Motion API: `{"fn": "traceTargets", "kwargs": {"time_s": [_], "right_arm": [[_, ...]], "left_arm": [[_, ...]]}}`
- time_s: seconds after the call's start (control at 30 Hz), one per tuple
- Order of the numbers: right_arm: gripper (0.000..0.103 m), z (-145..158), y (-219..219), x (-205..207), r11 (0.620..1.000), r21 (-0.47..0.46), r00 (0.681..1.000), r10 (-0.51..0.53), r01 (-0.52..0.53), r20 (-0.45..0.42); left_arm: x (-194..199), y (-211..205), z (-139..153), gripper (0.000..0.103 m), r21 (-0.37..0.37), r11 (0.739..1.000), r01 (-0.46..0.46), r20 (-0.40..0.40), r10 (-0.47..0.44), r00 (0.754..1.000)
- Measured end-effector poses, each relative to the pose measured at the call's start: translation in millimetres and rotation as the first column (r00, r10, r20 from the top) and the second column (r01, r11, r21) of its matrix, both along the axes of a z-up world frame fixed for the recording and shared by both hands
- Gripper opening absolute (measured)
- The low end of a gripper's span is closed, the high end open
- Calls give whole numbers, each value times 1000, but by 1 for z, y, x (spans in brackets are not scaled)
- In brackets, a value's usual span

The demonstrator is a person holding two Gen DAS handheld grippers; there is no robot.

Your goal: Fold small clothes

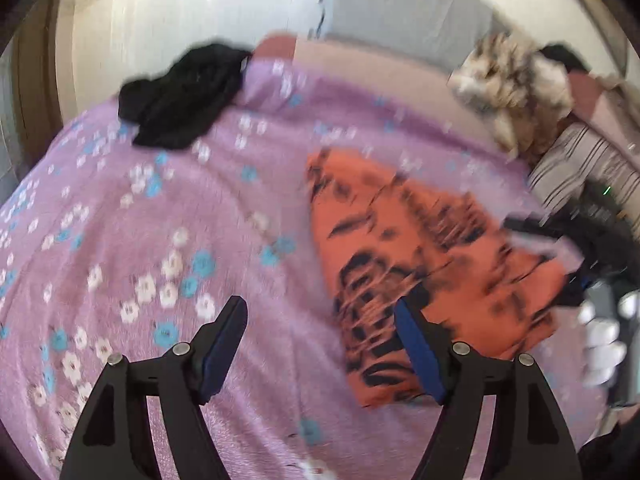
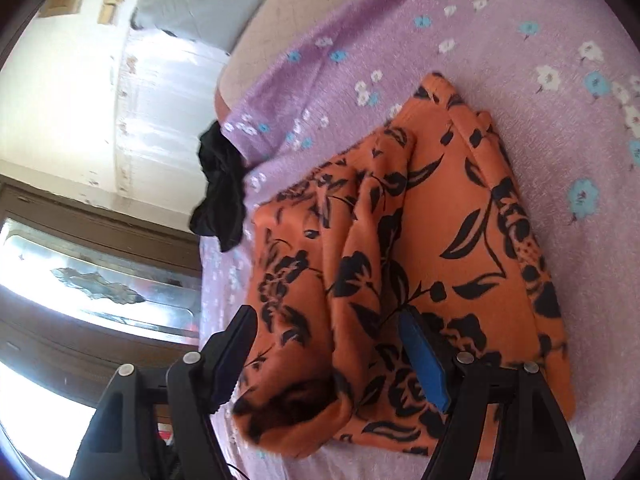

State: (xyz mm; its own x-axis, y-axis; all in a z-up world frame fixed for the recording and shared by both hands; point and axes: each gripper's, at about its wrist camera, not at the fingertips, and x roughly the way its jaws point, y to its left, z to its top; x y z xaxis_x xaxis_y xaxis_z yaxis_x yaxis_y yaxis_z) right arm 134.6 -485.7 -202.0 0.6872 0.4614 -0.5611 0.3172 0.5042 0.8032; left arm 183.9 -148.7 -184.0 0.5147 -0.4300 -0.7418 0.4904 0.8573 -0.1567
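An orange garment with black flower print (image 1: 432, 264) lies folded on the purple flowered bedspread (image 1: 160, 220), right of centre in the blurred left wrist view. My left gripper (image 1: 320, 312) is open and empty above the bedspread, its right finger over the garment's near edge. In the right wrist view the orange garment (image 2: 420, 264) lies in folded layers on the bedspread (image 2: 560, 60). My right gripper (image 2: 328, 316) is open, its jaws spread over the garment's rolled near fold without closing on it.
A crumpled black garment (image 1: 184, 96) lies at the far left of the bed, also in the right wrist view (image 2: 220, 192). A furry brown-white pile (image 1: 516, 92) and striped cloth (image 1: 580, 168) sit at the right. A wall and dark door (image 2: 80, 260) stand beyond the bed.
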Motion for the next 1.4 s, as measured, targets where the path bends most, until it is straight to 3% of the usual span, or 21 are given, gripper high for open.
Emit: {"fn": "traceTargets", "kwargs": {"time_s": [0.07, 0.23, 0.3, 0.33, 0.47, 0.53, 0.63, 0.67, 0.73, 0.77, 0.8, 0.87, 0.93, 0.97, 1.0, 1.03, 1.1, 1.2, 1.4], "right_arm": [[76, -7, 4, 11, 1000, 25, 1000, 19, -19, -9], [74, -8, 26, 35, 996, -57, 997, 65, -63, 43], [49, 6, 39, 41, 981, -174, 993, 102, -89, 65], [21, 17, 43, 42, 972, -214, 988, 122, -99, 99], [19, 75, 52, 24, 911, -413, 967, 119, -16, 226], [19, 102, 51, 5, 831, -551, 950, 112, 71, 292], [19, 98, 22, -9, 781, -609, 964, 34, 138, 262], [19, 86, 9, -9, 784, -604, 975, -8, 143, 221], [23, 39, -21, 3, 884, -465, 999, -34, 37, 15], [23, 11, -36, 7, 947, -320, 994, -37, 1, -106], [23, -10, -49, 2, 989, -140, 986, -57, 36, -154], [27, -13, -64, -6, 997, 15, 990, -67, 70, -123], [33, -3, -73, -6, 997, 26, 994, -70, 73, -84], [44, 2, -77, -7, 996, -7, 994, -94, 93, -54], [57, 4, -81, -6, 993, -30, 993, -115, 114, -32], [82, 5, -84, -5, 990, -39, 990, -138, 138, -11], [84, 2, -94, -1, 985, 2, 984, -172, 172, 43], [84, -6, -104, 24, 986, 102, 984, -142, 131, 109], [80, -9, -105, 61, 997, 54, 993, -63, 58, 96]], "left_arm": [[10, 0, -8, 77, -31, 1000, 3, -42, -4, 999], [17, -7, -6, 77, -75, 997, 26, -88, -33, 996], [16, -11, -9, 77, -75, 997, 35, -90, -41, 995], [16, -13, -9, 77, -79, 996, 41, -83, -47, 995], [9, -18, 6, 77, -153, 986, 73, -44, -80, 996], [4, -22, 16, 77, -211, 973, 98, -30, -107, 994], [-5, -41, 17, 81, -186, 972, 145, -13, -150, 989], [-7, -48, 12, 82, -166, 974, 156, -26, -162, 986], [-6, -60, -3, 82, -118, 980, 162, -79, -171, 982], [-5, -64, -10, 82, -93, 982, 162, -106, -171, 980], [-4, -67, -16, 82, -73, 984, 163, -128, -171, 977], [-2, -65, -21, 82, -81, 984, 157, -145, -167, 975], [0, -63, -20, 82, -90, 984, 152, -159, -165, 973], [0, -63, -20, 82, -89, 984, 155, -162, -168, 972], [-1, -63, -20, 82, -88, 983, 159, -158, -172, 972], [-1, -64, -20, 82, -83, 984, 160, -151, -171, 974], [-2, -66, -21, 83, -72, 984, 164, -143, -173, 975], [-5, -68, -23, 83, -71, 982, 174, -147, -183, 972], [-2, -71, -28, 88, -66, 981, 180, -152, -188, 970]]}}
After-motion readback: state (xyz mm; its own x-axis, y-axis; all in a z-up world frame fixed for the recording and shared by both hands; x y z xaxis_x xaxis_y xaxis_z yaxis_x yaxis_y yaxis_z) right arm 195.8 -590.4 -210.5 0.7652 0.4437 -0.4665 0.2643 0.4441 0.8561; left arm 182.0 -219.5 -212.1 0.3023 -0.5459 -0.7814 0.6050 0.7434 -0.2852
